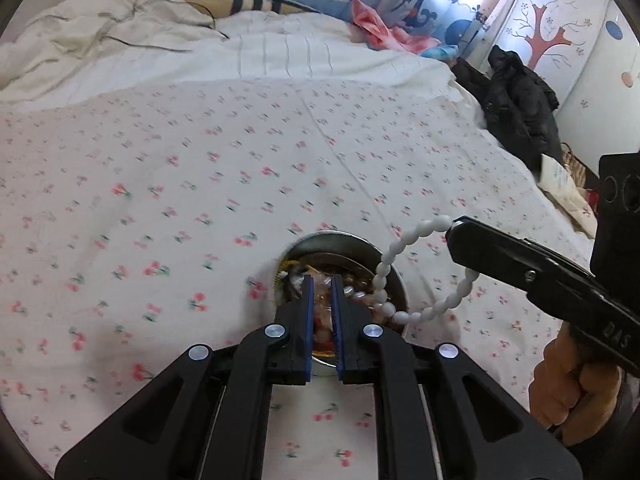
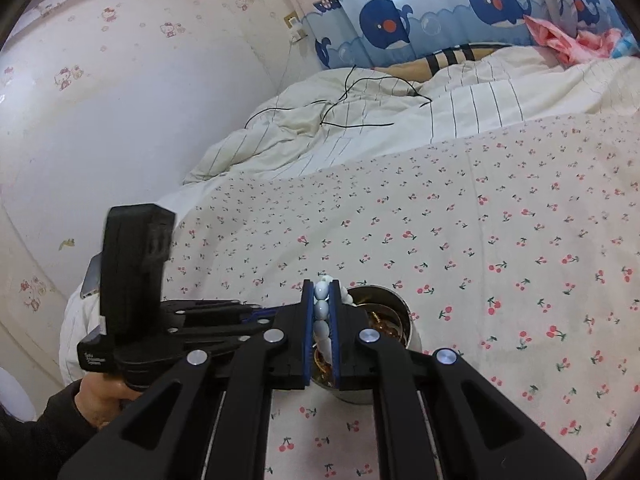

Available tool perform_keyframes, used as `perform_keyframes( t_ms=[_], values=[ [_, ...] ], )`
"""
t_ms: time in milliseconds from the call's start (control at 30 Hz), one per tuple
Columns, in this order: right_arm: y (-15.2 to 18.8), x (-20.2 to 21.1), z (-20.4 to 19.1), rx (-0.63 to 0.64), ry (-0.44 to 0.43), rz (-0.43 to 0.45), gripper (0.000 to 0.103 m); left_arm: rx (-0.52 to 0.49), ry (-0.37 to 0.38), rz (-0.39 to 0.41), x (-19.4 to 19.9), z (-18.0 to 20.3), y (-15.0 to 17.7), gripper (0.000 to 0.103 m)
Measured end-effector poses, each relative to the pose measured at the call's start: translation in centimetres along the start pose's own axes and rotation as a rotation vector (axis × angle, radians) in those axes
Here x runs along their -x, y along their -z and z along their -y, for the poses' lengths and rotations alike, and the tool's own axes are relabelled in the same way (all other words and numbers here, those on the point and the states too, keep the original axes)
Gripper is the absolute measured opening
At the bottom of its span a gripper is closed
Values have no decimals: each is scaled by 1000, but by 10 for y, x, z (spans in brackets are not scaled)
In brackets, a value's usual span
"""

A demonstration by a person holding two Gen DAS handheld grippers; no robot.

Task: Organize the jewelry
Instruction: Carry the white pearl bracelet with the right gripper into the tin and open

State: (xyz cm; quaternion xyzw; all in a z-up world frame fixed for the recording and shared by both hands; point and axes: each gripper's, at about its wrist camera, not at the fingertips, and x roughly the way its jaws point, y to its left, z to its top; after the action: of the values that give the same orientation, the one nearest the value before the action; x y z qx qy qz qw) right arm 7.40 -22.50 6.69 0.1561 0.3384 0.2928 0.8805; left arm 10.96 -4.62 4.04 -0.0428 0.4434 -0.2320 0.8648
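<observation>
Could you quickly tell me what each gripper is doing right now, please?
Left gripper: nearly closed over the metal bowl, grip unclear.
Right gripper: shut on the white bead bracelet.

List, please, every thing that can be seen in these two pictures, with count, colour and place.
metal bowl: one, silver, on the cherry sheet, holding mixed jewelry
white bead bracelet: one, white, hanging above the bowl
cherry sheet: one, white with red cherries, covering the bed
quilt: one, cream with thin stripes, crumpled at the far side
whale curtain: one, blue, behind the bed
black cable: one, black, on the quilt
black jacket: one, beside the bed
left gripper: black, blue pads, over the bowl
right gripper: black, shut on the white bead bracelet
hand: holding the right gripper's handle
</observation>
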Motion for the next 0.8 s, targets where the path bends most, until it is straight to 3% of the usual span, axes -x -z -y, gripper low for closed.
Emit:
perform_keyframes(
  t_ms=[100,267,367,433,533,633,800],
  values=[
    [-1,-2,0,-10,-32,6,8,8,-13,58,15,-5,-6,36],
    [-1,-12,6,-74,-154,-13,8,51,-27,97,31,-23,-10,40],
    [6,-28,7,-15,36,-90,9,60,-29,102,37,-27,-9,41],
    [11,-34,9,12,155,-112,38,54,-36,102,36,-25,-9,45],
    [13,-29,7,31,178,-97,39,27,-61,101,36,-19,-6,53],
    [16,-23,1,93,240,-86,44,-11,-101,97,36,-12,-1,59],
    [28,-18,-1,190,377,-109,55,-53,-192,105,38,-6,11,78]
  ],
)
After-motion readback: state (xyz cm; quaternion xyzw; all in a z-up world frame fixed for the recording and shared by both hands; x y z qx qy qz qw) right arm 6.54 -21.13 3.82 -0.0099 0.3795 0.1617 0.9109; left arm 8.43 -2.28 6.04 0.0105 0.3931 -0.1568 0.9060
